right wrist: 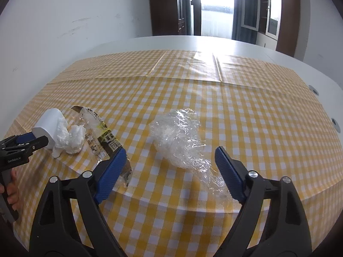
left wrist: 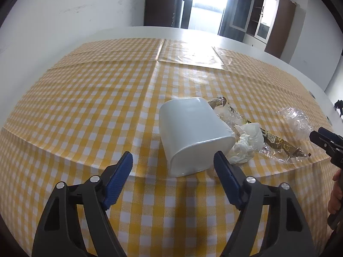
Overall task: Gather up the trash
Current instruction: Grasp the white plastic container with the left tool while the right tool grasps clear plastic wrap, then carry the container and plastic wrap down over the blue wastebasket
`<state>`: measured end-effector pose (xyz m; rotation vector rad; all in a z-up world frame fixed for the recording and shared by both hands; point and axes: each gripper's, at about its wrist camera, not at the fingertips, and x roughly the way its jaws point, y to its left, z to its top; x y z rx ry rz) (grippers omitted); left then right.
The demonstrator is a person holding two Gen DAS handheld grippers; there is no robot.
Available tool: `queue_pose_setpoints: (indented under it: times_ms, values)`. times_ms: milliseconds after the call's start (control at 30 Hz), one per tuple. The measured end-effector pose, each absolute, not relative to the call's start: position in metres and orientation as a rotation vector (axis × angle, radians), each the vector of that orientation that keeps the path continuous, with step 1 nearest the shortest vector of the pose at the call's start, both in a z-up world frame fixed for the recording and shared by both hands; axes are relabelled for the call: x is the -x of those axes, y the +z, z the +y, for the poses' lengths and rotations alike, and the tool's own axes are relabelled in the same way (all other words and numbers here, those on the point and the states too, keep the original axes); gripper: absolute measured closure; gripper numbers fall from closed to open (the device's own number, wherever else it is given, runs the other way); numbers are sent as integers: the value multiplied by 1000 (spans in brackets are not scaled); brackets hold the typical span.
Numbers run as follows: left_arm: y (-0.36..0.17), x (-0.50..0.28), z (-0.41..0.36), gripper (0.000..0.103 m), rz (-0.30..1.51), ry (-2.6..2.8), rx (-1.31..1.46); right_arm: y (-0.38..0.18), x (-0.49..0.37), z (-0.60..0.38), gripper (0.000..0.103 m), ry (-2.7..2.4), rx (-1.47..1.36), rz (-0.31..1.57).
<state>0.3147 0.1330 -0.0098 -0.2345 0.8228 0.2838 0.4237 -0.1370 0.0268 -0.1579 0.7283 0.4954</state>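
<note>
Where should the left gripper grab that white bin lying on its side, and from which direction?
Probably by the rim at the open mouth. The white bin lies tipped over, its mouth toward the left gripper, whose jaws stand open just short of it. Come in from the near side, one finger inside and one outside the upper wall, staying left of the crumpled tissue at the rim's right edge.

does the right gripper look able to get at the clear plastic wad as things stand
Probably yes. The right gripper is open and the clear plastic wad lies alone on the tablecloth right ahead of it; the wrapper lies off to one side.
</note>
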Motion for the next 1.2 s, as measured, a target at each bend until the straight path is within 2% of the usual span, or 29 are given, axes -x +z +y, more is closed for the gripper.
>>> queue_pose_setpoints:
  times_ms: [33,133,167,233,267,300,333,400,467,733,900,1200]
  values:
    - [-10,-316,132,31,826,274,242,25,-427,-140,33,498,146,740]
    - [-7,-318,125,32,807,262,207,23,-435,-145,38,481,145,748]
    - [-6,-318,123,36,804,261,197,21,-438,-146,44,481,142,759]
    - [-9,-319,124,49,818,253,205,14,-444,-147,53,501,120,800]
    - [-12,-320,124,64,830,253,208,11,-446,-146,61,509,116,815]
    - [-14,-320,125,77,836,263,208,9,-446,-146,61,513,116,824]
    - [-15,-320,125,81,835,278,205,8,-447,-145,62,517,112,824]
    - [-14,-319,123,95,827,274,197,8,-446,-146,64,524,111,823]
    - [-13,-317,121,101,813,272,197,8,-444,-146,67,527,115,820]
    - [7,-282,132,101,727,307,288,33,-419,-153,73,448,163,752]
    - [29,-238,118,101,685,261,311,64,-367,-167,73,454,150,687]
    - [50,-134,63,101,594,152,304,69,-256,-185,73,528,133,617]
